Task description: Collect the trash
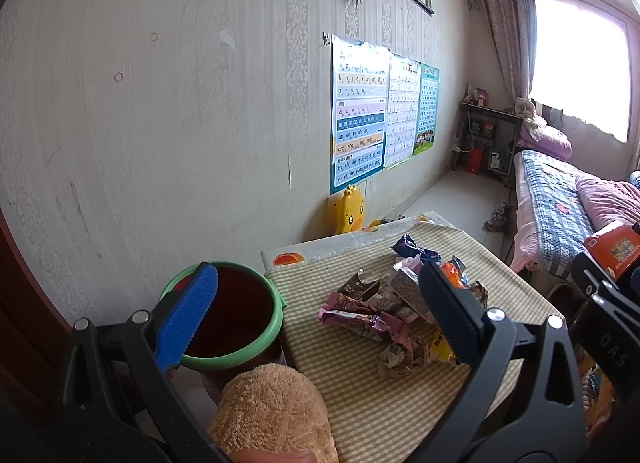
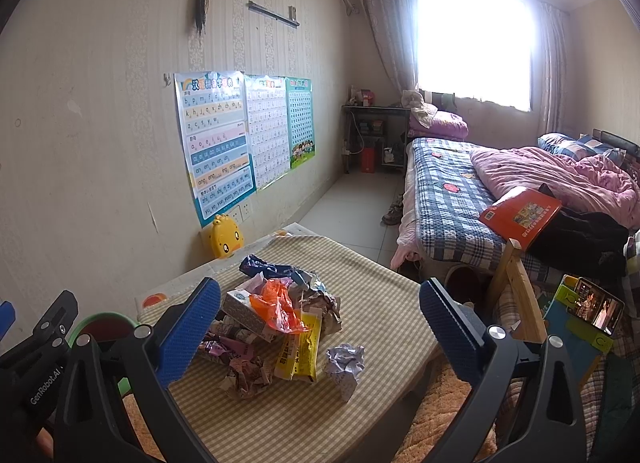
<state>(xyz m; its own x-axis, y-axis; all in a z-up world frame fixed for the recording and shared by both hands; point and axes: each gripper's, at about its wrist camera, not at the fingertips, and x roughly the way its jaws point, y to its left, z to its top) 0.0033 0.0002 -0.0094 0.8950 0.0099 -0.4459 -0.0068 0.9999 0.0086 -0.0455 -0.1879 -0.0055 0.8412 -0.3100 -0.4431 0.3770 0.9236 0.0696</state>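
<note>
Trash pile in middle of counter, on checked cloth. Pile: wrappers, orange bag, yellow packet, small box. Crumpled paper ball just right of pile, apart from it. Bin, green rim, at counter's left edge, below its top. Left tool released, jaws spread wide, empty, above counter's left edge between bin and pile. Right tool released, jaws spread wide, empty, above pile, not touching it. Bed right of counter.
</note>
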